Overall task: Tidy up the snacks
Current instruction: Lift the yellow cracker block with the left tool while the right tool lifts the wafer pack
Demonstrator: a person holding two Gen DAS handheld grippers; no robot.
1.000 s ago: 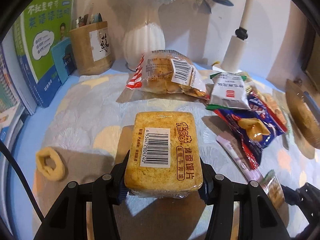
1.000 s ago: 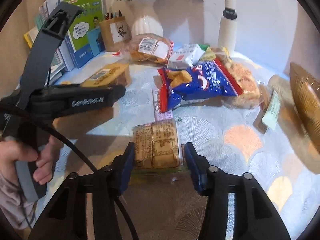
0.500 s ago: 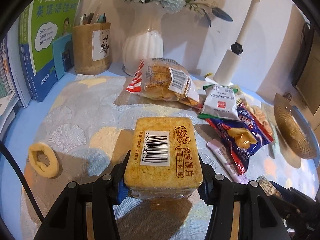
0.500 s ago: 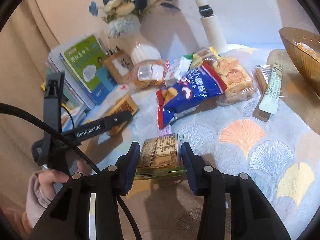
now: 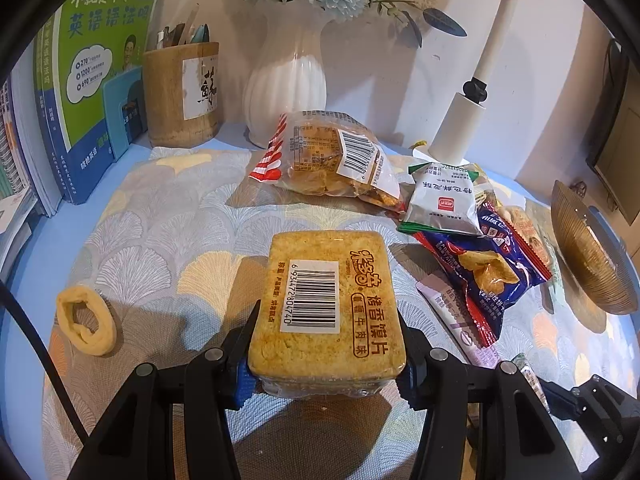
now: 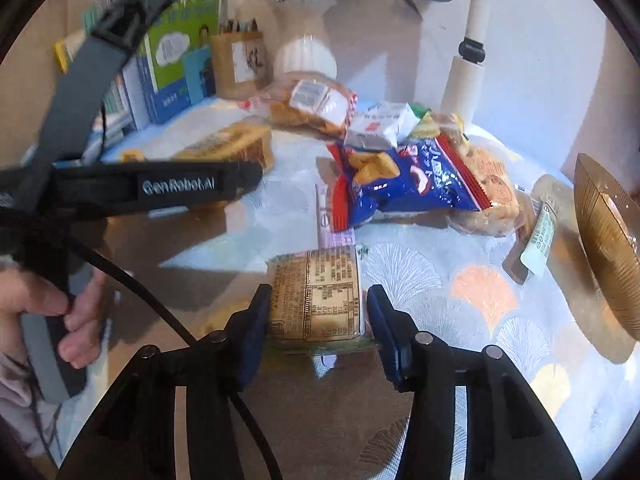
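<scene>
One green-covered book point(image 5: 100, 60) reads "英语语法吗". Right of it, left gripper point(image 5: 324, 364) jaws clamp one golden barcoded toast-slice pack point(image 5: 326, 300), printed "烤香馍片", above the desk point(image 5: 168, 220). Further right, right gripper point(image 6: 316, 320) jaws, opening, flank one tan small-print biscuit pack point(image 6: 316, 292); "GenRobot.AI" marks the left one.

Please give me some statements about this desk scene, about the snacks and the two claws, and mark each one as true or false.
1. The left claw grips a yellow snack pack with a barcode. True.
2. The white vase lies on its side. False: it stands upright behind the snacks.
3. A blue chip bag lies on the patterned cloth. True.
4. The golden bowl stands left of the books. False: it is at the right edge; the books are at the left.
5. The right claw has nothing between its fingers. False: a small brown snack pack sits between them as the jaws open.
</scene>
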